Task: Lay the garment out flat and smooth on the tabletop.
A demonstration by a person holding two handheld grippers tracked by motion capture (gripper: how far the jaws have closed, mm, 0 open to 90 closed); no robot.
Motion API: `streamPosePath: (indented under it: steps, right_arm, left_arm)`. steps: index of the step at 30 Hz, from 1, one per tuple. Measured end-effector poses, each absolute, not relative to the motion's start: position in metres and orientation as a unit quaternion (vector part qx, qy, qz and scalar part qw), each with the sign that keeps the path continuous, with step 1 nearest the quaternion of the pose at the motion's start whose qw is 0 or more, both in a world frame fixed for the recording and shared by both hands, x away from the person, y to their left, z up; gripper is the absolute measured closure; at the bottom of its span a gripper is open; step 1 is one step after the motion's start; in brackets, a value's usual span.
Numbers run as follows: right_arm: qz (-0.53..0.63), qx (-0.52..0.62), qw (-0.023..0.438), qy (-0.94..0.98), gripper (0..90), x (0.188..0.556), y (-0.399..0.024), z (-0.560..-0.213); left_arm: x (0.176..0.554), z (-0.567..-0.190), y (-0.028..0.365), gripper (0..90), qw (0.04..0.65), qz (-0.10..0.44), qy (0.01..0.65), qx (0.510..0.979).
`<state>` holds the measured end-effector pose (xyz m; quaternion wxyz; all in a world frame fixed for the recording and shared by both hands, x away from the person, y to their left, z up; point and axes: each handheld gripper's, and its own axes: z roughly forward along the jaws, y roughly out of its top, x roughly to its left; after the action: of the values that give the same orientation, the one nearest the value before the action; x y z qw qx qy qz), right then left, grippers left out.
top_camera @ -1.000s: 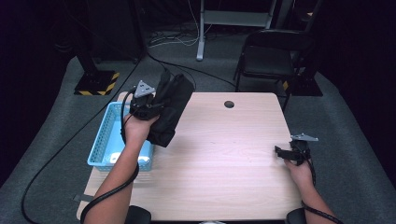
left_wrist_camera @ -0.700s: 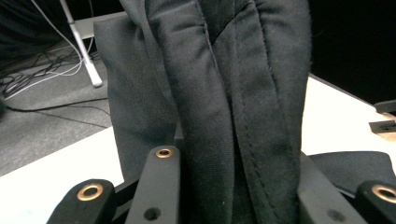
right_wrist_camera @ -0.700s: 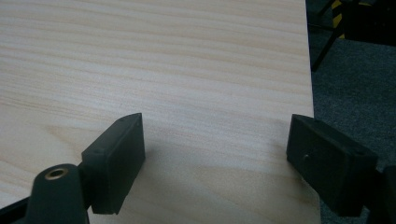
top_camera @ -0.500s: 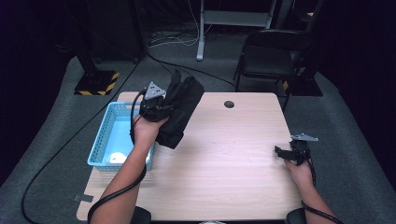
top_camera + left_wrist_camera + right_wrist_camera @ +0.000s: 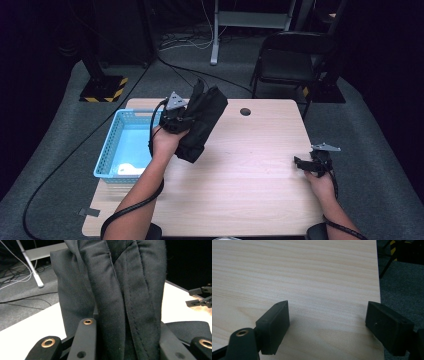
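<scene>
Hanging from the left gripper [image 5: 181, 119], a black fabric bag [image 5: 202, 122] is held bunched and upright above the left part of the desk [image 5: 250, 165], its lower end close over the wood or just touching it; the high view does not settle which. In the left gripper view the dark cloth [image 5: 120, 290] rises straight up between the two black jaws, which are closed in on a thick fold of it, so the grip is a pinch on gathered fabric rather than on a handle or strap.

Just beside the bag, on the person's left, a light blue basket [image 5: 107, 160] sits at the desk's left edge with a small white item [image 5: 129, 169] lying in its near end. A round cable hole [image 5: 245, 111] marks the far side of the desk.

Well apart, near the right edge, the right gripper [image 5: 306, 164] rests low with its jaws spread and nothing between them; the right gripper view looks across bare wood [image 5: 312, 277].

Judging by this, the step in hand is carrying the bag over the desk. The next move likely calls for lowering it onto open wood near the middle and bringing the idle right gripper across to take a second hold.
</scene>
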<state>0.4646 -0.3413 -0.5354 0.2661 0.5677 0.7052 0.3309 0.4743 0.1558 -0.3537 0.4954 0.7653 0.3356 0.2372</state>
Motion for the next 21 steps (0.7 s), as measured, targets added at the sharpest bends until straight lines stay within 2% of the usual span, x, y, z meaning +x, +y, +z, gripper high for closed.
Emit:
streamPosePath:
  steps: [21]
  right_arm:
    - [0.331, 0.567, 0.266, 0.706, 18.3, 0.465, -0.341, -0.535]
  left_arm:
    - [0.47, -0.366, 0.13, 73.1, 0.504, 0.216, 0.313, 0.776]
